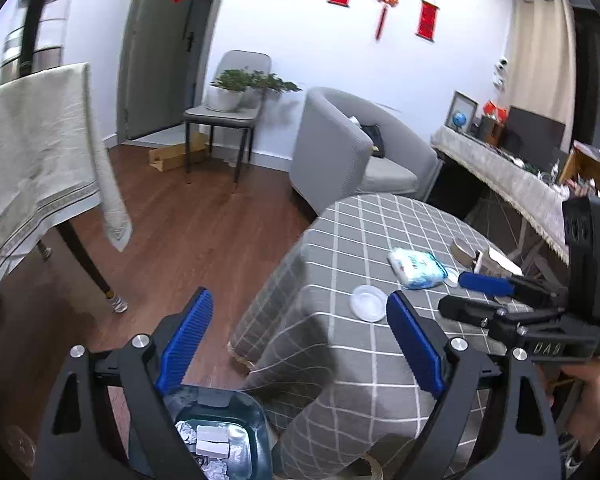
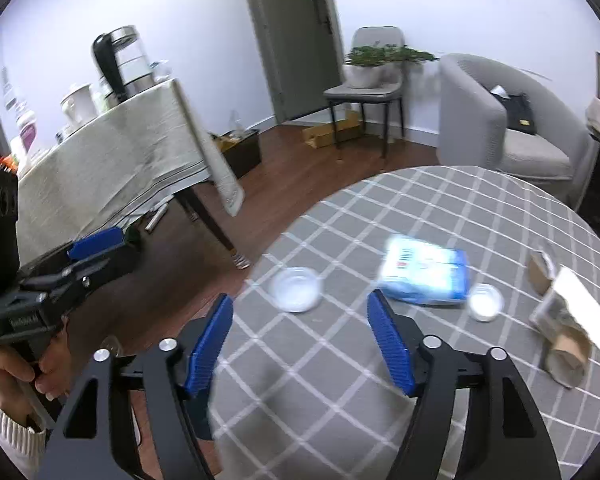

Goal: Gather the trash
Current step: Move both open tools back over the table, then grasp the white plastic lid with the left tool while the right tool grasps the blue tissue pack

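A round table with a grey checked cloth carries a clear plastic lid, a blue-and-white tissue pack, a smaller clear lid, a cardboard roll and a torn cardboard box. A dark trash bin with crumpled paper stands on the floor beside the table. My left gripper is open and empty above the bin and the table edge. My right gripper is open and empty over the table, just short of the larger lid.
A table with a beige cloth holding a kettle stands at left. A grey armchair, a chair with a plant and a sideboard lie beyond. Wood floor separates them.
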